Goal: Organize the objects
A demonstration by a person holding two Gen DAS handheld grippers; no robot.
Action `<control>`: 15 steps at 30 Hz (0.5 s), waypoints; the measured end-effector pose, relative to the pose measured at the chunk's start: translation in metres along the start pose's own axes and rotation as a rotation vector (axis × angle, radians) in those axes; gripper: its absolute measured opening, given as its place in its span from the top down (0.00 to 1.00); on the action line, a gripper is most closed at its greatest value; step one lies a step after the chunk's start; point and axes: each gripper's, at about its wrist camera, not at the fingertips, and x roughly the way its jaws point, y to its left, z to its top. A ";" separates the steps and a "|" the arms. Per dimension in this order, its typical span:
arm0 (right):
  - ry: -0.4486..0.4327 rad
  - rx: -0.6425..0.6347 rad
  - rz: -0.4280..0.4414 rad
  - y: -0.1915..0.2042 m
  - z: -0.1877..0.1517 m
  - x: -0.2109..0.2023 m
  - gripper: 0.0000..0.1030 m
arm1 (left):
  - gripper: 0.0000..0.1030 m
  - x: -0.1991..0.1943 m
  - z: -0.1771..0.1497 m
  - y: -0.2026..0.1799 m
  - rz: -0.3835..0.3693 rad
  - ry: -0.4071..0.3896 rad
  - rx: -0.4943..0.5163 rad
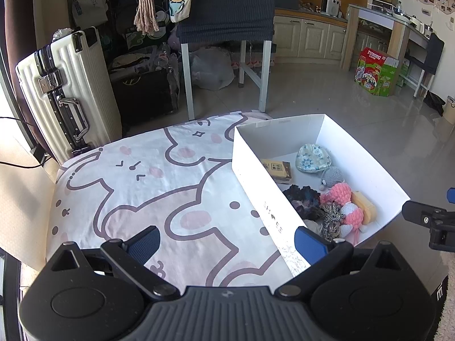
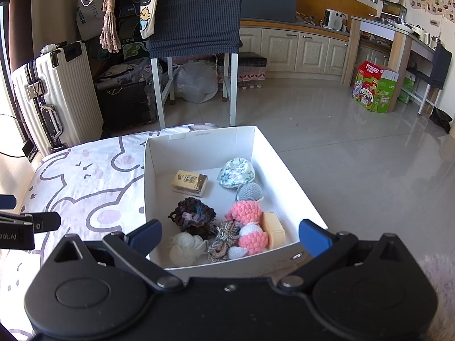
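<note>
A white cardboard box (image 2: 199, 139) sits on the right part of a cartoon-print cloth (image 1: 142, 187). In it lie a small yellow house-print box (image 2: 189, 183), a floral pouch (image 2: 236, 173), a grey crochet piece (image 2: 250, 191), a pink and white crochet toy (image 2: 250, 224), a dark crochet piece (image 2: 193, 216), a white yarn ball (image 2: 184, 247), a striped tassel (image 2: 223, 240) and a cream block (image 2: 274, 228). My left gripper (image 1: 227, 244) is open and empty above the cloth, left of the box wall (image 1: 261, 199). My right gripper (image 2: 230, 237) is open and empty over the box's near edge.
A white suitcase (image 1: 65, 91) stands beyond the cloth at left. A chair with a dark cover (image 1: 227, 8) and white legs stands behind. A plastic bag (image 2: 196, 82) lies under it. A green carton (image 2: 375, 88) stands on the tiled floor at right.
</note>
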 end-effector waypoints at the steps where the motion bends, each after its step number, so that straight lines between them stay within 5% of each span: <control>1: 0.000 0.000 0.000 0.000 0.000 0.000 0.00 | 0.03 0.000 0.000 0.000 0.000 0.001 -0.001; 15: 0.003 -0.003 0.004 0.002 -0.002 0.002 0.00 | 0.03 0.000 0.001 0.002 -0.004 0.005 -0.007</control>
